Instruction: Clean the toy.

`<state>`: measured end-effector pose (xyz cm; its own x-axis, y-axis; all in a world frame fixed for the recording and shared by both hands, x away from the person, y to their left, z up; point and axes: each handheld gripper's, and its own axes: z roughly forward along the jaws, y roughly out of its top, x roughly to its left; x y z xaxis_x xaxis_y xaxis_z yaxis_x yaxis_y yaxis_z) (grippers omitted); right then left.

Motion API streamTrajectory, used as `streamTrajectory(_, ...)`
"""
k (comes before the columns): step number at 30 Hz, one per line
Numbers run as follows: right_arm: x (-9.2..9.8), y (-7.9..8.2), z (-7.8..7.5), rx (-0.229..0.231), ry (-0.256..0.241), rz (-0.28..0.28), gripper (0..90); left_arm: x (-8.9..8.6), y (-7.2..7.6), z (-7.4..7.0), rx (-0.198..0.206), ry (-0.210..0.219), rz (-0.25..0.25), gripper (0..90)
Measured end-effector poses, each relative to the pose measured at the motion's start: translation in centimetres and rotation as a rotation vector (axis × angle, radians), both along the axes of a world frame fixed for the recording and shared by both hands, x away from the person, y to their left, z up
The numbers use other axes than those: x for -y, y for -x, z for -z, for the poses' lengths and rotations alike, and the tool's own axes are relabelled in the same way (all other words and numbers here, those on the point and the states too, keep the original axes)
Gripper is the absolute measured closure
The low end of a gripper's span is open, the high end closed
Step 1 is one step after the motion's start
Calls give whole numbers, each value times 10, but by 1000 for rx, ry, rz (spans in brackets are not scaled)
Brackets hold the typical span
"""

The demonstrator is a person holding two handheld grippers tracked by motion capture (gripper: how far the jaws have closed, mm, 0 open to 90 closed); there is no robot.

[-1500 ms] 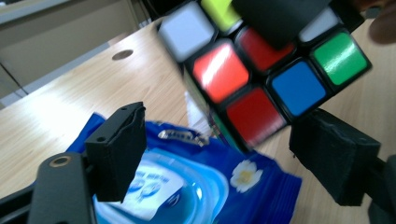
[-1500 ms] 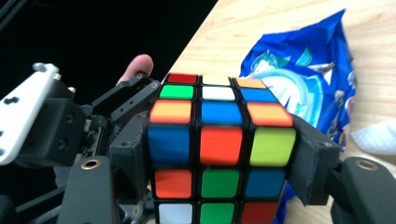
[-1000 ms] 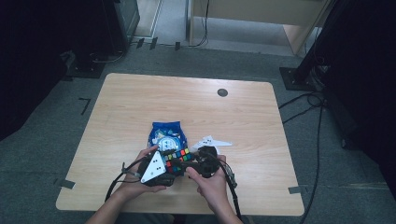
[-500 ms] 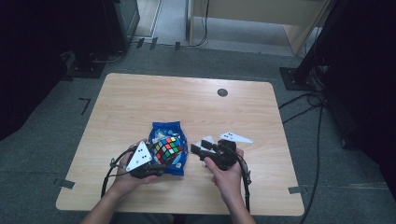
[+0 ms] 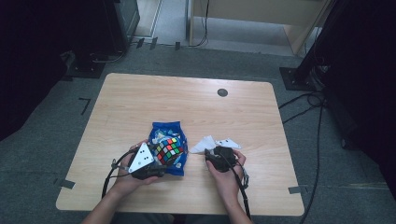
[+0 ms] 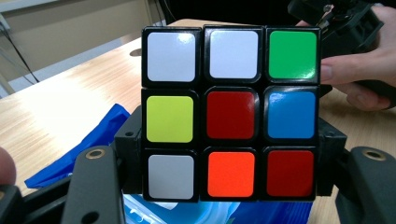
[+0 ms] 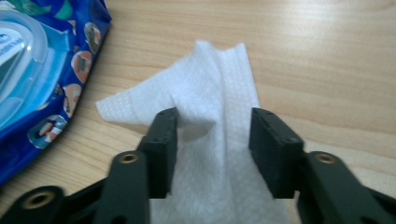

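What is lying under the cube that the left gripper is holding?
Under the cube, held by the left gripper, lies a blue wipes pack on the table. The cube covers the pack's middle, so what is there cannot be seen.

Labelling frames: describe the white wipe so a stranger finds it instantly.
On the wooden table, look near the front edge, just right of the blue wipes pack. The white wipe lies crumpled there between the right gripper's open jaws, the one plain white textured sheet.
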<state>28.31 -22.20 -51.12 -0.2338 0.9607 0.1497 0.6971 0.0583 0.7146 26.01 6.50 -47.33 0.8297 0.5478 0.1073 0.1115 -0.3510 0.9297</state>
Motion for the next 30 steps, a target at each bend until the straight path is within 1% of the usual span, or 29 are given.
streamTrajectory(1, 1, 0, 1, -10, -7, -1, 574, 0, 0, 0, -1, 1, 2, 338)
streamTrajectory(2, 3, 0, 2, -3, -7, -3, 622, 1, 0, 0, 0, -2, 2, 338)
streamTrajectory(4, 5, 0, 3, 10, 23, -4, 724, 2, 1, 1, -3, -3, 8, 338)
streamTrajectory(5, 7, 0, 3, 12, 27, -13, 793, 3, 1, 1, -2, -6, 10, 338)
streamTrajectory(6, 9, -1, 3, 6, 0, -23, 850, 4, 1, 1, -2, -8, 12, 338)
streamTrajectory(8, 14, -2, 3, -7, -70, -56, 888, 6, 2, 2, -5, -9, 17, 338)
streamTrajectory(9, 14, -1, 1, 11, -105, -87, 892, 7, 2, 2, -5, -13, 18, 338)
streamTrajectory(10, 13, 1, -3, 47, -149, -130, 894, 8, 2, 3, -6, -18, 23, 338)
streamTrajectory(11, 11, 4, -9, 89, -179, -176, 895, 10, 3, 3, -6, -22, 25, 338)
streamTrajectory(12, 7, 7, -17, 134, -202, -216, 895, 10, 3, 4, -6, -26, 27, 338)
streamTrajectory(14, 0, 14, -32, 205, -243, -274, 895, 12, 3, 5, -8, -28, 31, 338)
streamTrajectory(15, -5, 18, -40, 233, -265, -304, 895, 13, 4, 5, -9, -30, 33, 338)
streamTrajectory(17, -13, 22, -50, 259, -298, -352, 895, 14, 5, 5, -7, -32, 39, 338)
streamTrajectory(18, -17, 23, -53, 257, -313, -372, 895, 15, 5, 5, -6, -33, 42, 338)
streamTrajectory(20, -24, 24, -55, 241, -325, -403, 895, 17, 7, 6, 2, -40, 50, 338)
streamTrajectory(21, -27, 25, -55, 236, -332, -411, 897, 17, 8, 6, 6, -47, 47, 338)
streamTrajectory(22, -28, 26, -56, 236, -330, -403, 897, 18, 8, 6, 4, -52, 51, 339)
streamTrajectory(23, -29, 25, -56, 228, -348, -410, 896, 18, 8, 7, 3, -54, 56, 338)
streamTrajectory(24, -29, 25, -58, 214, -388, -422, 896, 19, 8, 7, 4, -55, 58, 338)
streamTrajectory(27, -31, 27, -62, 208, -418, -445, 893, 21, 9, 7, 7, -57, 62, 338)
streamTrajectory(29, -34, 29, -66, 196, -465, -483, 892, 22, 9, 8, 9, -62, 61, 338)
streamTrajectory(30, -36, 30, -69, 199, -470, -500, 890, 22, 9, 8, 11, -63, 60, 338)
